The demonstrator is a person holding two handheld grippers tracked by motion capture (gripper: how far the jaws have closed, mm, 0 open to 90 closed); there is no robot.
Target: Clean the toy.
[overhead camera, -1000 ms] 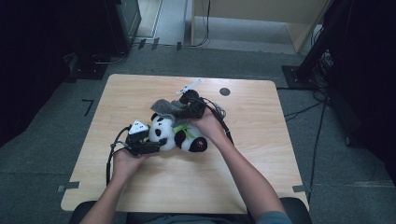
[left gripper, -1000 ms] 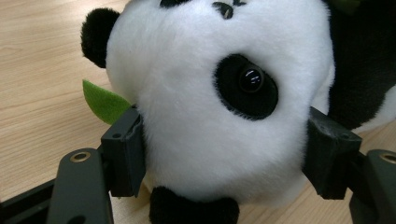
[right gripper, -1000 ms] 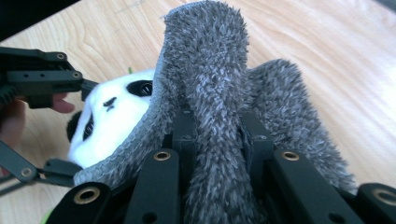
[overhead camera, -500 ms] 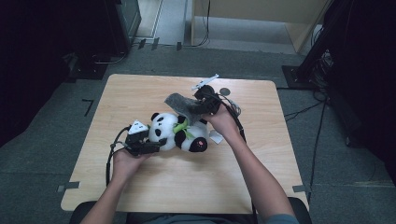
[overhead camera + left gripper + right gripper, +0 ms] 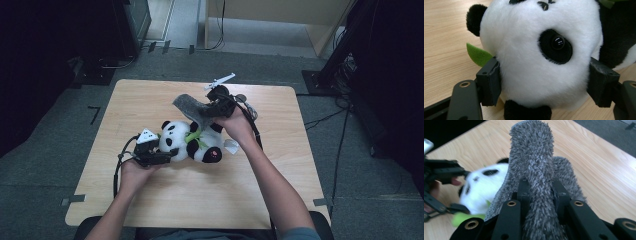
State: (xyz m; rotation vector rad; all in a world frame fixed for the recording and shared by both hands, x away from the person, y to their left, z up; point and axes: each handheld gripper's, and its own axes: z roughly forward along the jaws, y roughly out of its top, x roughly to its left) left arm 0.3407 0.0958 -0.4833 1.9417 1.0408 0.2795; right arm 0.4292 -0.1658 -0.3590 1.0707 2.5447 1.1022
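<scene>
A black-and-white panda plush [image 5: 192, 142] with a green leaf collar lies on the wooden table [image 5: 150, 210]. My left gripper [image 5: 167, 152] is shut on its head; in the left gripper view both pads [image 5: 490, 82] press into the white fur of the panda [image 5: 541, 50]. My right gripper [image 5: 210, 112] is above and behind the panda, shut on a grey fuzzy cloth [image 5: 192, 106] that hangs down toward the toy's body. In the right gripper view the cloth [image 5: 534, 157] is pinched between the jaws of my right gripper [image 5: 540, 192], and the panda [image 5: 484, 187] lies blurred below it.
A small white tag [image 5: 231, 146] lies beside the panda's feet. Cables trail from both grippers across the table. Dark floor surrounds the table, with black equipment [image 5: 132, 20] at the back left and a wooden cabinet [image 5: 280, 15] behind.
My right gripper has risen and moved toward the far right with the grey cloth, drawing it up off the panda. The left gripper has stayed on the head.
</scene>
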